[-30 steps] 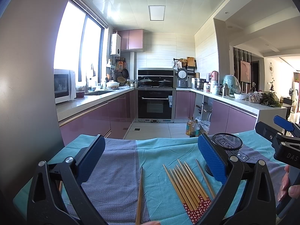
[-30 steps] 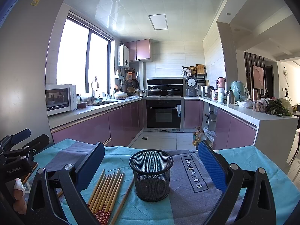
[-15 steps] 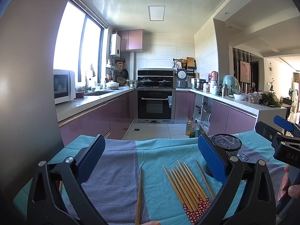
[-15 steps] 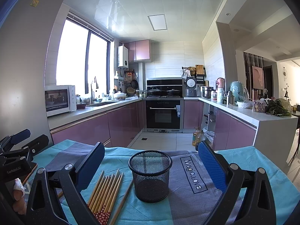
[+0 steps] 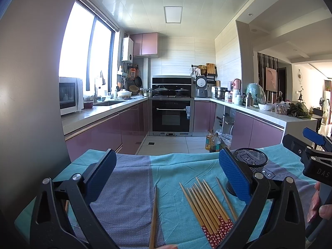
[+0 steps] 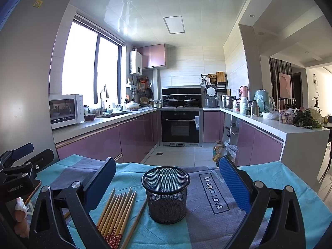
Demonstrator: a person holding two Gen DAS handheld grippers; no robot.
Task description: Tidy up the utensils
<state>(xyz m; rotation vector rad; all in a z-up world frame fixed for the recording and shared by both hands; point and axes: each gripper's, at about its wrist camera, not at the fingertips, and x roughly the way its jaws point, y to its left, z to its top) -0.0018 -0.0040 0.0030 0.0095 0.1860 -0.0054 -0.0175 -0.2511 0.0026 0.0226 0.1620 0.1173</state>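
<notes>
A table is covered by a soft cloth (image 6: 259, 178) in teal with grey-purple panels, lightly creased; "Magic.LOVE" is printed in a dark box on one grey panel. Behind it a kitchen is seen, with glossy mauve cabinets (image 6: 137, 137), pale stone counters, a black oven (image 6: 180, 124) and a white microwave (image 6: 65, 111). A tall grey fridge side (image 6: 27, 72) is seen at far left, with small stickers near its top, too small to read.

The left gripper (image 5: 166, 176) is held wide above the cloth, nothing between its textured blue pads (image 5: 233, 175). The right gripper (image 6: 166, 182) is also held wide and holds nothing; the cup is framed between its fingers but not touched. "GenRobot.AI" is read on the left gripper's body in the right wrist view, "DAS" on the right gripper's body in the left wrist view.

A round black wire-mesh cup (image 6: 166, 194) stands upright on the grey panel, nothing seen inside it. Just left of it a bundle of straight bamboo chopsticks (image 6: 116, 213) lies flat, side by side, with red flower-patterned ends toward the camera. One plain chopstick (image 6: 134, 224) lies angled between bundle and cup. Another single chopstick (image 5: 154, 215) lies apart on the cloth, left of the bundle. In the left wrist view the cup is partly hidden by the blue pad.
</notes>
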